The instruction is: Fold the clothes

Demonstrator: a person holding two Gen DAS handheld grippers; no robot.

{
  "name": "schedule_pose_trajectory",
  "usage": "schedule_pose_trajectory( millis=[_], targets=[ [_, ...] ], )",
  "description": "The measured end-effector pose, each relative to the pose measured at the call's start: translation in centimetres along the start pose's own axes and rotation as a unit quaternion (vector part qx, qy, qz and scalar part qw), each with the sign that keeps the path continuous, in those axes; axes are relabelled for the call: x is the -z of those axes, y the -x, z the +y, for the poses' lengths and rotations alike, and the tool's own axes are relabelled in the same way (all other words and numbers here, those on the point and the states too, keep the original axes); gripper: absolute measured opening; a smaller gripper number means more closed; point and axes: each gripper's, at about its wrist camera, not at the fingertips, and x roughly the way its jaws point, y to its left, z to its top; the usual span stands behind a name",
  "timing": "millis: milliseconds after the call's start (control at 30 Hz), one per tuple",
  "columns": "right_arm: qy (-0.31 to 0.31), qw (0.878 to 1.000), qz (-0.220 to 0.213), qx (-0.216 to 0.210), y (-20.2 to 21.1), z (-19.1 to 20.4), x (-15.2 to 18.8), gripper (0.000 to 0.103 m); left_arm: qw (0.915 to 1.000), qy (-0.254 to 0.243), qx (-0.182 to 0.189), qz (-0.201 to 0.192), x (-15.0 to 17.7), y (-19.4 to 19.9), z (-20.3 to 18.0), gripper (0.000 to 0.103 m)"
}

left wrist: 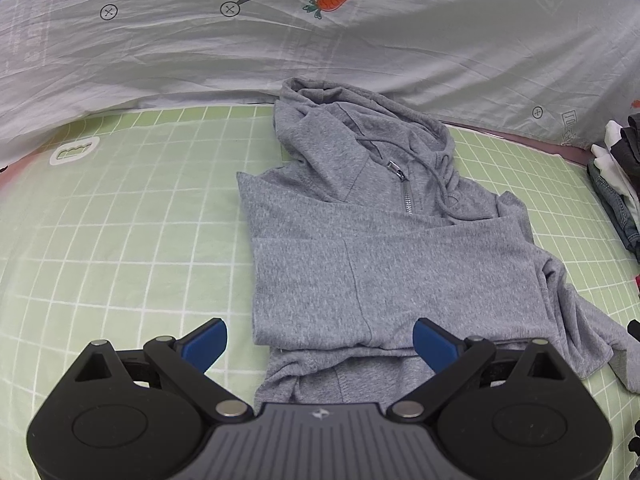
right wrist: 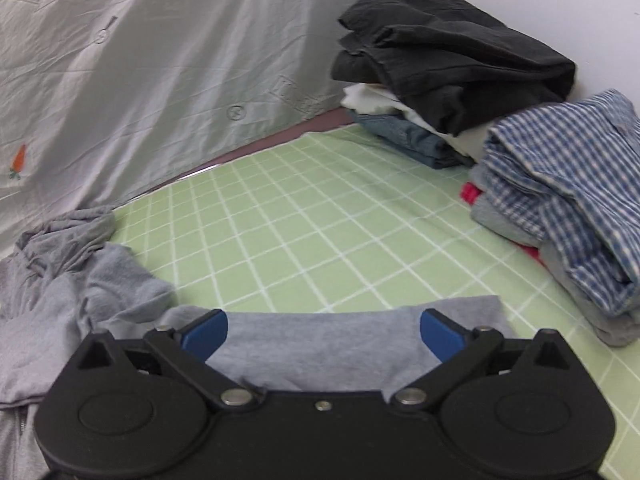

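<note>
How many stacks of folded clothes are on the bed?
2: a dark-topped stack at the far edge, and a blue-checked stack nearer on the right. More may lie out of view.

My left wrist view looks steeply down, close over the grey zip-up hooded sweatshirt (left wrist: pixel 384 240). My right wrist view faces shallower, toward folded clothing stacks (right wrist: pixel 500 120). Both share that sweatshirt and the green white-gridded sheet (left wrist: pixel 140 220).

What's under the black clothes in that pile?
Under the black clothes there's something white, then blue jeans at the bottom, on the green sheet. Only their edges stick out, so anything tucked further inside is hidden.
</note>
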Motion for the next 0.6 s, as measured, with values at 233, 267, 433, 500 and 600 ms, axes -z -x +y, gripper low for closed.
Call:
schedule_pose_trajectory(
  millis=[233,267,433,500,600],
  targets=[
    [-0.029,0.996,0.02,0.088,-1.1,-3.8,1.0,0.103,1.0,0.001,-0.006,0.002,0.1,0.0,0.2,0.099],
    [-0.031,0.995,0.022,0.097,-1.2,-4.0,1.1,0.103,1.0,0.002,-0.008,0.002,0.1,0.0,0.2,0.099],
    [-0.048,0.992,0.047,0.108,-1.9,-4.8,2.0,0.103,0.9999,0.005,-0.012,0.003,0.1,0.1,0.4,0.099],
    [-0.04,0.992,0.051,0.107,-2.0,-4.5,2.3,0.103,0.9999,0.004,-0.013,0.002,0.1,0.1,0.3,0.099],
    [-0.034,0.992,0.059,0.107,-2.0,-3.9,2.4,0.103,0.9999,0.003,-0.013,0.004,0.0,0.0,0.2,0.099]
  ],
)
